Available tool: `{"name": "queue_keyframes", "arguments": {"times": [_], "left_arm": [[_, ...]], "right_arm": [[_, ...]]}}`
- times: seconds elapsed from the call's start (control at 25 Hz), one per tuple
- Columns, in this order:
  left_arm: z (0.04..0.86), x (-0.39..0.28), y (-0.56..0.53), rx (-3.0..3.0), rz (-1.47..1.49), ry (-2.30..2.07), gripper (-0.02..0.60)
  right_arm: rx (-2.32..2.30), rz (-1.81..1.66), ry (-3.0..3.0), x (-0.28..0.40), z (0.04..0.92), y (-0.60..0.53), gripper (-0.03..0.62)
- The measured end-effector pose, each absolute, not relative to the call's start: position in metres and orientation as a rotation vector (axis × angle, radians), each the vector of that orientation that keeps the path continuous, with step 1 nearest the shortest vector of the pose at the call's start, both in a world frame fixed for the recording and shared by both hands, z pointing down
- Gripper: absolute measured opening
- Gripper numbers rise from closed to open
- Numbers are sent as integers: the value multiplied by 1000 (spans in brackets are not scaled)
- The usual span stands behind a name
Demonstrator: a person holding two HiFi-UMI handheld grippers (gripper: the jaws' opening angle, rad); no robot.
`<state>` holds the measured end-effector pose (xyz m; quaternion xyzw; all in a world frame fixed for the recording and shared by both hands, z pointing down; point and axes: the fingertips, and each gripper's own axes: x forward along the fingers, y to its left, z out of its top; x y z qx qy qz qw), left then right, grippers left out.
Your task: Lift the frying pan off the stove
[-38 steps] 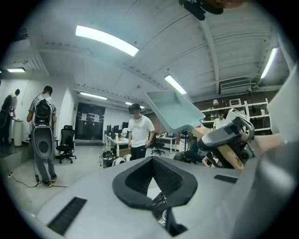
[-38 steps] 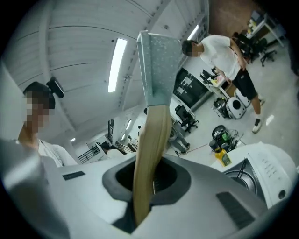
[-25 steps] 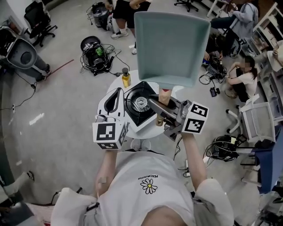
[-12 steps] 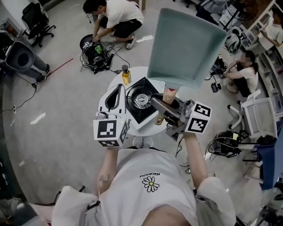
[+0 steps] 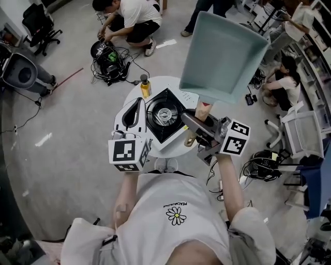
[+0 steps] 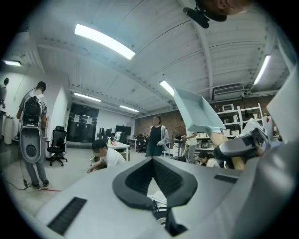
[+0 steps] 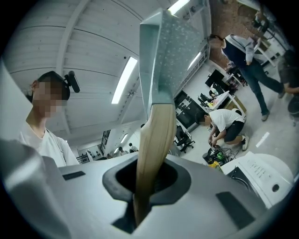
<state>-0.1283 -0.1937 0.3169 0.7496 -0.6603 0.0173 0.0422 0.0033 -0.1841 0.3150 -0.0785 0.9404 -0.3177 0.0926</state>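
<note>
The square, pale teal frying pan (image 5: 222, 54) with a light wooden handle (image 5: 202, 110) is up in the air, clear of the stove, above and to the right of it. It is tilted so that its hollow faces the head view. In the right gripper view the pan (image 7: 175, 51) rises edge-on from the handle (image 7: 156, 140).

The left gripper (image 5: 135, 115) is held level over the left part of the worktop, its jaws together with nothing in them (image 6: 154, 179). The right gripper (image 5: 199, 124) points slightly upward and is clamped narrowly on the wooden handle, near its lower end.

The round white worktop (image 5: 130, 99) carries a black-topped portable gas stove (image 5: 164, 116) with its burner bare, and a yellow bottle (image 5: 145, 88) behind it. Around it is a grey floor. A person (image 5: 129, 15) crouches over tangled cables at the upper left, and black office chairs (image 5: 39, 20) stand farther left.
</note>
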Motion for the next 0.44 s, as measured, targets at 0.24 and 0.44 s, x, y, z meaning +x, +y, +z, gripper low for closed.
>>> {"name": "queue_keyframes", "arguments": {"times": [0.24,0.44], "left_arm": [[317,-125,-197,2297,46,-2009,0],[314,-127,-194,2293,42,-2012,0]], "right_arm": [[-220,-935,2803,3,313,-183,31],[-206,-933,2813,0,311,-178,31]]}}
